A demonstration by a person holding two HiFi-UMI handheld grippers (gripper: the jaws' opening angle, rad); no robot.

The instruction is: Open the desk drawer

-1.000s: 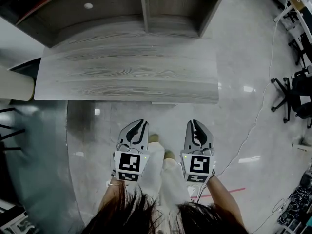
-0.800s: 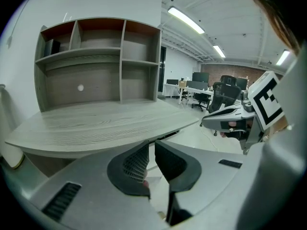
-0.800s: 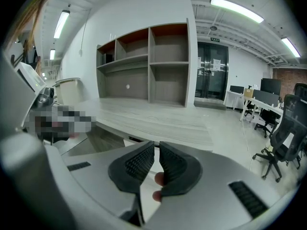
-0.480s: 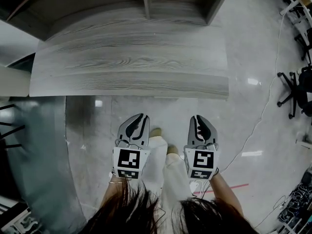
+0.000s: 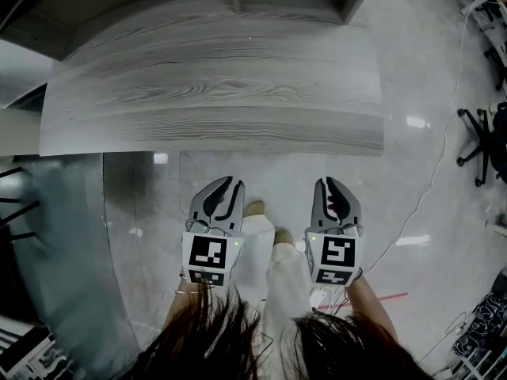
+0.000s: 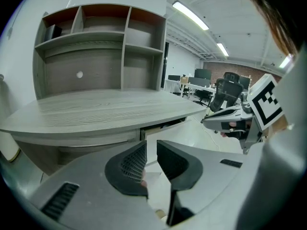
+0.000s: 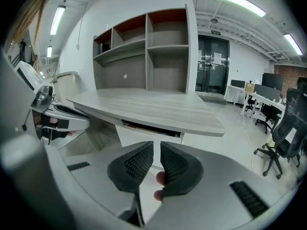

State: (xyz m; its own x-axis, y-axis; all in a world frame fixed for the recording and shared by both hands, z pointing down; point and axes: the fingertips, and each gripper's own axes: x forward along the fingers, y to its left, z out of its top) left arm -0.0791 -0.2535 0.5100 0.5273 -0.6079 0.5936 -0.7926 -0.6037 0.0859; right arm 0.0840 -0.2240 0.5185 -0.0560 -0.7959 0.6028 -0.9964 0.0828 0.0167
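Note:
The grey wood-grain desk top (image 5: 214, 93) lies ahead of me. Under its front edge, in the right gripper view, the white drawer front (image 7: 144, 137) shows a dark slit above it. The left gripper view has the same drawer (image 6: 165, 128) to the right of its jaws. From the head view the desk top hides the drawer. My left gripper (image 5: 228, 183) and right gripper (image 5: 328, 182) are held side by side over the floor, short of the desk edge and touching nothing. Both are shut with nothing between the pads.
A shelf unit (image 7: 144, 51) stands on the back of the desk. A black office chair (image 5: 487, 145) and a floor cable (image 5: 428, 188) are to the right. A grey curved panel (image 5: 63, 244) stands at the left. The person's legs and shoes (image 5: 265, 236) are between the grippers.
Both grippers have sunk a little together in front of the desk. The head view has shifted, so the desk top fills more of it and less shelf shows. The jaws look unchanged.

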